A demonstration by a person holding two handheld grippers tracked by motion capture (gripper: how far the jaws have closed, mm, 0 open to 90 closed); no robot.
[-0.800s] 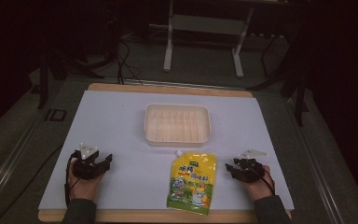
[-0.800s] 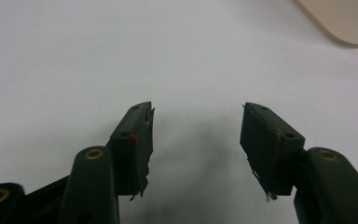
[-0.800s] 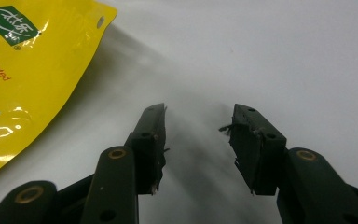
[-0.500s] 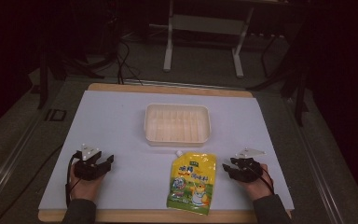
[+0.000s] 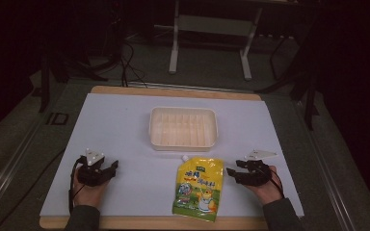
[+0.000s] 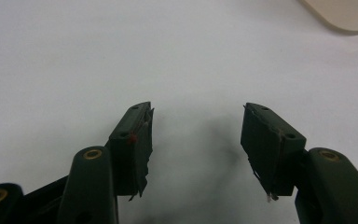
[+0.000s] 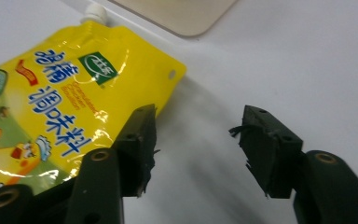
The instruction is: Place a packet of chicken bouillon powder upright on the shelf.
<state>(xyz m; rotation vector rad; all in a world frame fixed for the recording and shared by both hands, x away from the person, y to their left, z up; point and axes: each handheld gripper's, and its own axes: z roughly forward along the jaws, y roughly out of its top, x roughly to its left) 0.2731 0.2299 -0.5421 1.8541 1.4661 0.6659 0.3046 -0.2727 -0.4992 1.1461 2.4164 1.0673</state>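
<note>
**Yellow pouch beside the right gripper**

Big white tabletop (image 5: 125,125), lit in a dark room. Cream tray (image 5: 183,127) in the middle, toward the far side. Yellow pouch (image 5: 198,188) flat near the front edge, just in front of the tray, white cap pointing at the tray. Green patch and blue letters on the pouch front.

Right gripper (image 5: 232,173) low at the right of the pouch, aimed at it, jaws spread wide with nothing between. One jaw at the pouch's edge in the right gripper view (image 7: 193,140); touching or not, cannot tell. Left gripper (image 5: 111,167) well apart at the left, jaws spread too, bare white tabletop between them (image 6: 196,135).
</note>
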